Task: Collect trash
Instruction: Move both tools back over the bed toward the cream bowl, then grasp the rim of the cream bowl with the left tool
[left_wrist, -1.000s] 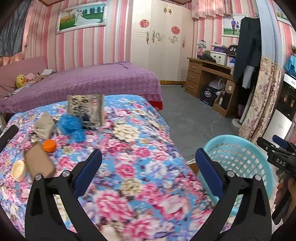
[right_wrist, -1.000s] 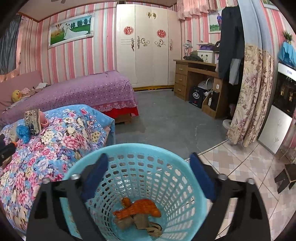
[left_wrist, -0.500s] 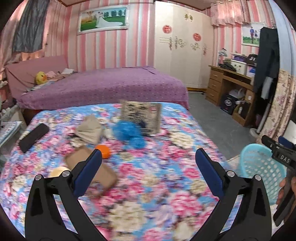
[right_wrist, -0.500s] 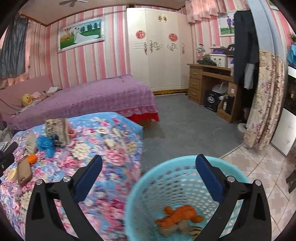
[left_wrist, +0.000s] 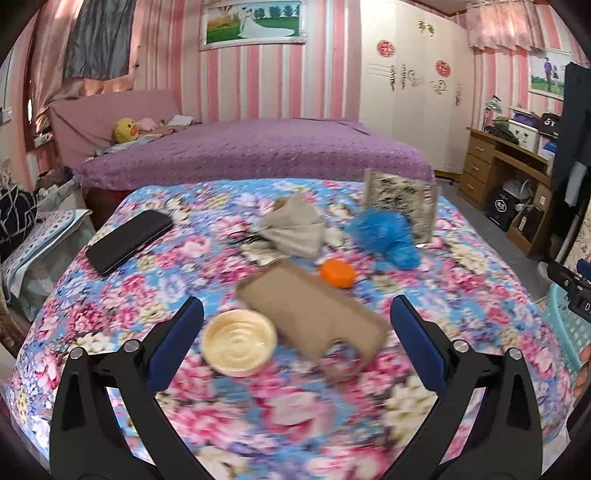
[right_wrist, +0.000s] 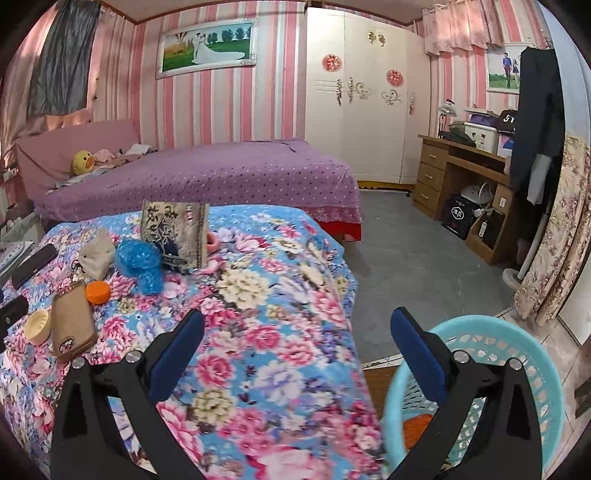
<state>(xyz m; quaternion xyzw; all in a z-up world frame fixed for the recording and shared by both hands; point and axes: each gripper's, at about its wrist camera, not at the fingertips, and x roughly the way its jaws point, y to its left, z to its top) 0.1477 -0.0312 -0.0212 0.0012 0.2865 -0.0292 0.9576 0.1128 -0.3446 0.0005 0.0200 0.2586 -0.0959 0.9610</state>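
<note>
Trash lies scattered on the floral bedspread (left_wrist: 258, 413), not yet gathered: a cream lid (left_wrist: 239, 342), a brown phone-shaped case (left_wrist: 314, 314), an orange cap (left_wrist: 337, 272), a crumpled grey paper (left_wrist: 293, 229) and a blue crinkled bag (left_wrist: 386, 234), with a patterned packet (left_wrist: 400, 201) standing upright just behind the bag. A black phone (left_wrist: 129, 240) lies well apart toward the far left edge, likely not rubbish. The left gripper (left_wrist: 295, 328) hangs above the lid and case with its tongs spread wide and nothing between them, which I judge is a line-up for the next pick; the lid sits nearest its left finger. The case's long axis runs diagonally, from far-left toward near-right, its notched end pointing at the camera's right. The frame is blurred, so finer detail is unclear. The right gripper (right_wrist: 295, 332) also stands wide and empty, over the bed's near corner, next to the turquoise basket (right_wrist: 517, 343), which stands on the floor beside the bed, handy for drops. Something orange (right_wrist: 417, 424) already lies in the basket
</note>
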